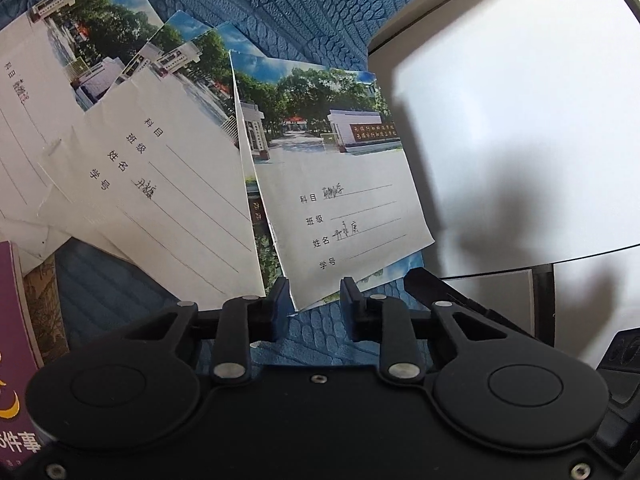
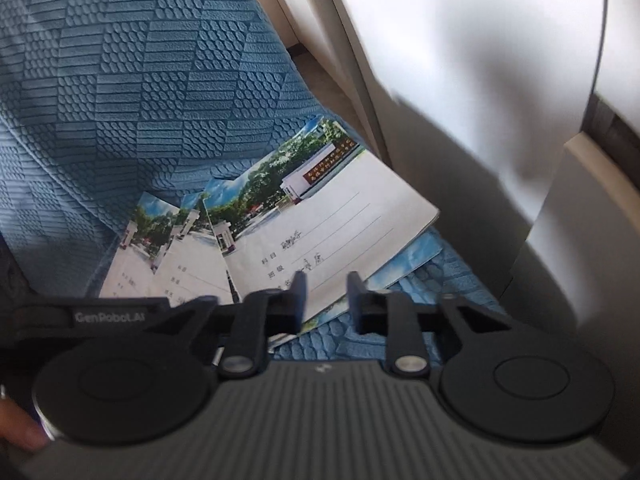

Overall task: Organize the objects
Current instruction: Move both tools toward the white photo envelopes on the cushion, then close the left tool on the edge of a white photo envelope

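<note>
- Several exercise books lie fanned out on the blue textured cloth (image 1: 312, 12), their covers printed with a photograph of a school gate above ruled name lines.
- Nearest booklet (image 1: 340, 208) rests on top of the fan, its lower edge just ahead of my left tongs (image 1: 314, 300); the fingers stand apart, with the booklet's corner showing between the tips and no pad pressing on it.
- Right tongs (image 2: 326, 300) point down at the same top booklet (image 2: 320, 224); the fingers stand apart over its near edge, gripping nothing.
- White panel (image 1: 520, 120) borders the cloth just beside the top booklet.
- Purple book (image 1: 16, 360) lies at the left edge of the left view, beside the fan.
- Fingertip (image 2: 20, 436) of mine shows at the right tongs' body.
</note>
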`<state>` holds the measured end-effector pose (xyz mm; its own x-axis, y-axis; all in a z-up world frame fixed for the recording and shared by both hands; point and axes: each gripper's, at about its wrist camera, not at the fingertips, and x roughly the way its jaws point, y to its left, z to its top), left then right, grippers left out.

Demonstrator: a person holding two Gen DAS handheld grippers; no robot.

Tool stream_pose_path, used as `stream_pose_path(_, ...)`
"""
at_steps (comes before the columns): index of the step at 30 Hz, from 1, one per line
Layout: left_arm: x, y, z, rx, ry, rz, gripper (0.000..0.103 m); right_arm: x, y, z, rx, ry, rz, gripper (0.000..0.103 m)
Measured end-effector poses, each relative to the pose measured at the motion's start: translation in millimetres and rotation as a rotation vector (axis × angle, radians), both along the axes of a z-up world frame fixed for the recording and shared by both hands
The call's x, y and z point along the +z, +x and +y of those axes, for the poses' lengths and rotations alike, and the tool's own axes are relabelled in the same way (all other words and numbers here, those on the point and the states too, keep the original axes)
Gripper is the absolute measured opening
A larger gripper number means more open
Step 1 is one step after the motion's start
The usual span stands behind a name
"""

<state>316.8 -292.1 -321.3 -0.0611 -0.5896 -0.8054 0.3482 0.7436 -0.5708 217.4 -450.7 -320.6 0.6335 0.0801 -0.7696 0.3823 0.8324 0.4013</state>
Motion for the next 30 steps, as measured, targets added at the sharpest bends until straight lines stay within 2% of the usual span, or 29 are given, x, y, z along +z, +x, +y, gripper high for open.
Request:
stream_pose_path(4, -9, 4, -1, 0.01, 0.027, 0.031, 0.023, -13, 11, 1, 0.004, 0.054, 0.026, 0.016)
stream_pose_path(7, -11, 6, -4, 0.015, 0.005, 0.047, 0.023, -22, 16, 4, -0.002, 0.061, 0.055, 0.016)
stream_pose_path(13, -22, 13, -1, 0.048, -0.061, 0.13, 0.024, -34, 19, 8, -0.02, 0.073, 0.099, 0.014)
stream_pose_path(16, -28, 16, 5, 0.08, -0.136, 0.193, 0.024, -35, 18, 13, -0.008, 0.063, 0.096, 0.014)
stream_pose_path(19, -27, 16, 6, 0.078, -0.183, 0.208, 0.024, -36, 17, 11, -0.014, 0.079, 0.09, 0.014)
stream_pose_path(25, -36, 20, 3, 0.086, -0.162, 0.229, 0.024, -38, 19, 10, -0.019, 0.098, 0.076, 0.012)
stream_pose_path(30, -40, 17, 5, 0.103, -0.135, 0.21, 0.023, -39, 19, 8, -0.022, 0.112, 0.069, 0.01)
